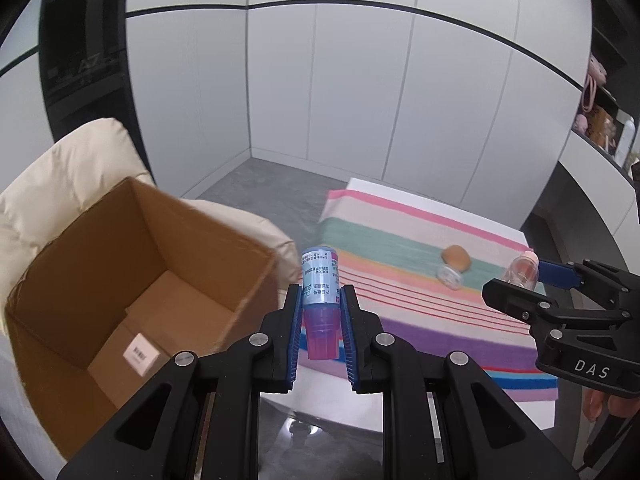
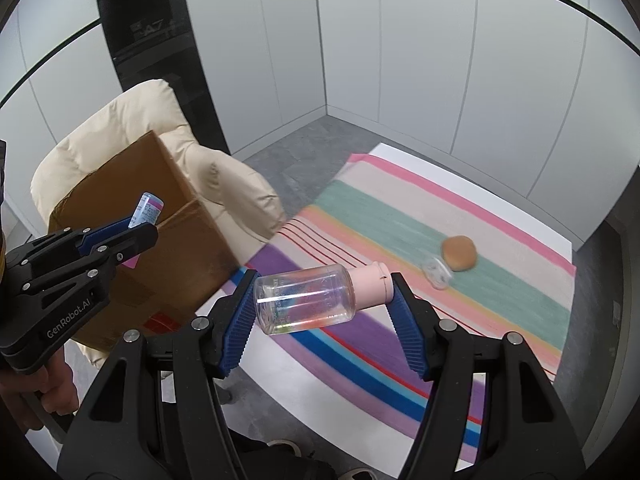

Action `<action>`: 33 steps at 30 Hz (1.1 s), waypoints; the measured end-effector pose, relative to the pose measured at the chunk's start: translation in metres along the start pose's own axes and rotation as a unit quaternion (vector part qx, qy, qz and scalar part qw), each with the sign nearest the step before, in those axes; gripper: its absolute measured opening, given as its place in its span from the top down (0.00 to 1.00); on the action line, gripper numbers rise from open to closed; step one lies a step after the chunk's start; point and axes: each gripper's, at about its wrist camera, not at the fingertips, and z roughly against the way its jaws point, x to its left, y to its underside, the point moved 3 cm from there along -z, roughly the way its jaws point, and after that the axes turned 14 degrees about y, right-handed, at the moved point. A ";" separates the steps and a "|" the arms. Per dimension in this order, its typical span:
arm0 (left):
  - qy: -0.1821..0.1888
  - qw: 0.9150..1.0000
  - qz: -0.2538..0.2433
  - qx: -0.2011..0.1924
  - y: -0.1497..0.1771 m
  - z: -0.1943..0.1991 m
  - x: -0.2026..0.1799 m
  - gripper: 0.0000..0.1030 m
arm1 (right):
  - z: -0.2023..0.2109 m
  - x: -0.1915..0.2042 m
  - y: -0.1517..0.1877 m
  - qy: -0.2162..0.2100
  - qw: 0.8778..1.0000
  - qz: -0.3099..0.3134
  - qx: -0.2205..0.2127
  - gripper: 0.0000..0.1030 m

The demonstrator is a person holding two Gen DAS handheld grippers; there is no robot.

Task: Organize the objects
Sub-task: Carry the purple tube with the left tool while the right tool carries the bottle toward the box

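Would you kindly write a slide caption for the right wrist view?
Right gripper holds a clear pink-capped bottle sideways over the striped cloth, beside the cardboard box.

"das" on right gripper [image 1: 516, 280] body; "genrobot.ai" on left gripper [image 2: 134, 226] body; "a7" on dark cabinet [image 1: 86, 64].

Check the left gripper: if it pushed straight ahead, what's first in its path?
Probably nothing close. The left gripper, shut on the blue bottle, points past the cardboard box corner toward the grey floor. Depth is unclear, so the box edge might clip.
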 end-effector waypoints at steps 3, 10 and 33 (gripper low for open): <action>-0.008 1.000 0.009 -0.003 0.002 0.006 0.013 0.81 | 0.000 0.015 -0.003 -0.006 1.000 0.012 -0.002 0.36; -0.028 0.999 0.023 -0.007 0.008 0.021 0.038 0.81 | 0.003 0.048 -0.009 -0.021 0.999 0.034 -0.010 0.36; -0.075 0.994 0.074 -0.016 0.035 0.064 0.109 0.81 | 0.006 0.143 -0.022 -0.067 0.994 0.088 -0.017 0.36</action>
